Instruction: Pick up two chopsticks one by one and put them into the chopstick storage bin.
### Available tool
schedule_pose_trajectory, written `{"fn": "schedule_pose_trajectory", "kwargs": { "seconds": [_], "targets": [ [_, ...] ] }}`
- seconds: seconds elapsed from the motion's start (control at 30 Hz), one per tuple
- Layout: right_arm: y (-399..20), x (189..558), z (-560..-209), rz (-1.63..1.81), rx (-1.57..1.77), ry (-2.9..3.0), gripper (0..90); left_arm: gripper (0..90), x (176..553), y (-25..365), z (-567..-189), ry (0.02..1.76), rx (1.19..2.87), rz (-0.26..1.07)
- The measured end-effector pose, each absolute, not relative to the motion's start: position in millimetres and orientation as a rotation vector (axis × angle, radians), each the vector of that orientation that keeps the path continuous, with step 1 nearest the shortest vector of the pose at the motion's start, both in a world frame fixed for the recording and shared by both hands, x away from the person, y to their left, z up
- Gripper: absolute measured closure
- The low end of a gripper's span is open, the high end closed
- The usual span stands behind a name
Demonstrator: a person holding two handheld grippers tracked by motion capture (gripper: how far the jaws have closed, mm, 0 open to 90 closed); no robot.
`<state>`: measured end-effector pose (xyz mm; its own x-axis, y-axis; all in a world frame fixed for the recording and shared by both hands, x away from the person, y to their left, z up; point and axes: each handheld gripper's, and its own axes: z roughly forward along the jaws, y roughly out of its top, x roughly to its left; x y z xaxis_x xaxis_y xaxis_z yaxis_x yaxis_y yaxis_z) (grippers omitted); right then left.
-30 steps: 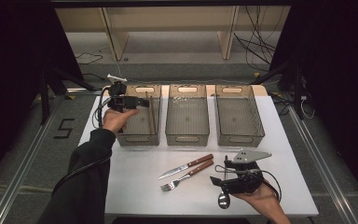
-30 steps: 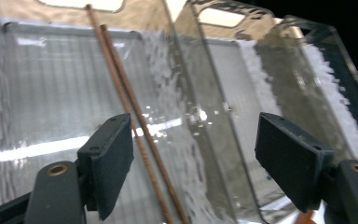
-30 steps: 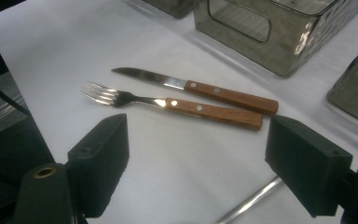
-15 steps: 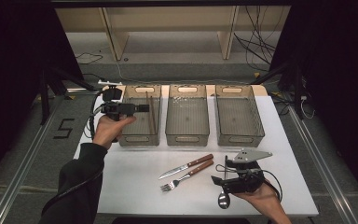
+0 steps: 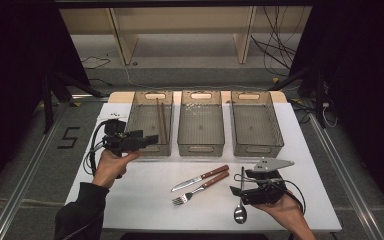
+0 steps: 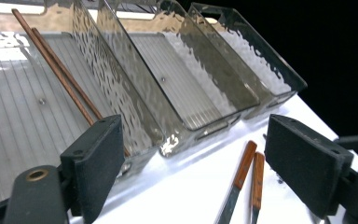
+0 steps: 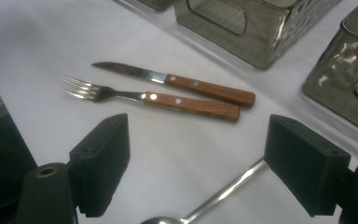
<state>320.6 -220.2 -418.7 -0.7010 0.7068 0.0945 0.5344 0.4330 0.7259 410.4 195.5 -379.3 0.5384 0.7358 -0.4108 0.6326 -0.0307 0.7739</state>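
Left gripper view: left gripper jaws spread, just opening wider, nothing between black foam pads; beyond, two slim brown chopsticks in ribbed smoky plastic bin. Right gripper released above steel spoon, near wooden-handled fork.

Left gripper hovers at the near left corner of the left bin, jaws just opened wider, nothing between them, chopsticks inside. Right gripper sits over the spoon, beside the fork and knife.
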Motion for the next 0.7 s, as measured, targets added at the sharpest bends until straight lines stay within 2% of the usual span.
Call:
{"fn": "schedule_pose_trajectory", "kwargs": {
  "seconds": [0.47,0.7],
  "targets": [
    [-214.0,322.8,-429.6,0.863,1.290,2.483,25.4,17.8,376.7,200.8,-402.1,1.113,1.737,0.153],
    [-210.5,325.5,-436.7,0.763,1.372,2.480,28.4,17.7,361.4,207.3,-411.9,1.076,1.728,0.215]
  ]
}}
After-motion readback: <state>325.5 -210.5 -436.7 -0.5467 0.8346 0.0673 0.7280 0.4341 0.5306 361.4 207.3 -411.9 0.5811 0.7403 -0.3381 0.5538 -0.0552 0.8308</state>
